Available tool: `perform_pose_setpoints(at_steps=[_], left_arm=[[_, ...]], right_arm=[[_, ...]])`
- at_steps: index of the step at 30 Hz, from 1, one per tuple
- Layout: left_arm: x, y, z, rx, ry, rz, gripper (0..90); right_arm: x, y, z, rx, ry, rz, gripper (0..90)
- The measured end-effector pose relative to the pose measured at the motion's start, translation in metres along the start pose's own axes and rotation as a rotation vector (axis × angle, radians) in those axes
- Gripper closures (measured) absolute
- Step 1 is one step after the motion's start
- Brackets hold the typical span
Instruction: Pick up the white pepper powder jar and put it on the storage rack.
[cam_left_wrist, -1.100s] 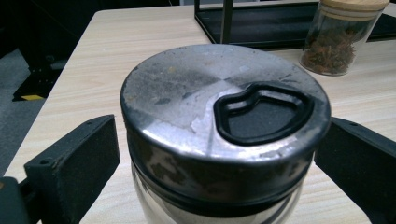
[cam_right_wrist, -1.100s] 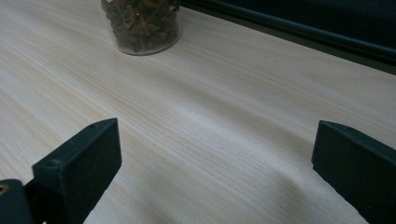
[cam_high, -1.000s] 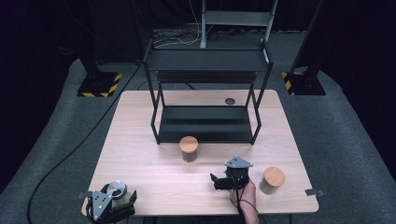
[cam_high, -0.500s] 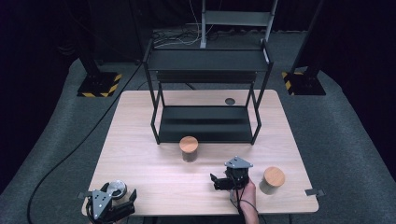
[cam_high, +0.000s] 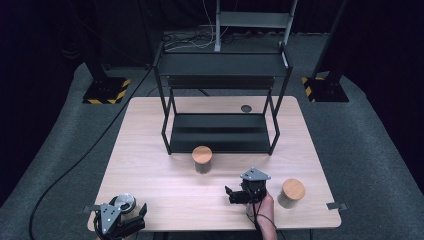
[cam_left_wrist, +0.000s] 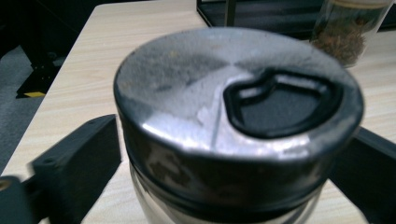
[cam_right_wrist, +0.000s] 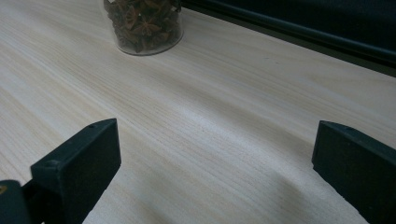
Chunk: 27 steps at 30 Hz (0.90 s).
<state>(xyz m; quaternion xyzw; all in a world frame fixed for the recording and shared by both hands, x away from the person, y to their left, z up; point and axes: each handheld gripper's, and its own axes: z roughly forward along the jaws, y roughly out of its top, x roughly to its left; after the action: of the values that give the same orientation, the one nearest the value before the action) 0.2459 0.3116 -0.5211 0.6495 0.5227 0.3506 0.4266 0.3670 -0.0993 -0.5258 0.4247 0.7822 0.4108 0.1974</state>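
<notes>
Table (cam_high: 150, 150): pale wood, on grey carpet. Rack (cam_high: 220, 75): black, two shelves, standing at the far middle of the table. Small dark disc (cam_high: 246, 108): on the table by the rack's right rear leg. Cork-lid jar (cam_high: 202, 159): glass, dark spice inside, upright just in front of the rack; in the right gripper view its contents look like star anise. Second cork-lid jar (cam_high: 291, 193): upright near the right front corner, just beside the right gripper. Metal-lid jar (cam_left_wrist: 233, 116): steel cap with a black flip tab, upright at the left front corner, standing between the left gripper's jaws. Left gripper (cam_high: 122, 225): at the near left edge, jaws set either side of the metal-lid jar; whether they press on it I cannot tell. Right gripper (cam_high: 239, 195): held in a hand (cam_high: 266, 212) at the near edge, jaws spread wide over bare wood, holding nothing.
</notes>
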Motion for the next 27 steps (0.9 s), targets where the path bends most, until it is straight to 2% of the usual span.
perform_pose_setpoints(at_steps=[6, 9, 18, 27], left_arm=[[-0.001, -0.007, 0.0, -0.004, -0.01, 0.012, 24.8], [0.0, -0.009, -0.001, -0.02, -0.003, 0.005, 29.5], [0.002, -0.011, -0.002, -0.029, -0.013, 0.008, 30.1], [0.007, -0.01, -0.002, -0.046, -0.045, -0.016, 30.2]], right_arm=[[0.0, 0.0, 0.0, -0.002, -0.001, 0.001, 0.3], [0.0, 0.0, 0.0, -0.001, -0.001, 0.001, 0.3], [0.0, 0.0, -0.001, -0.006, 0.001, 0.006, 0.5], [-0.001, 0.0, 0.0, -0.001, 0.011, 0.007, 0.8]])
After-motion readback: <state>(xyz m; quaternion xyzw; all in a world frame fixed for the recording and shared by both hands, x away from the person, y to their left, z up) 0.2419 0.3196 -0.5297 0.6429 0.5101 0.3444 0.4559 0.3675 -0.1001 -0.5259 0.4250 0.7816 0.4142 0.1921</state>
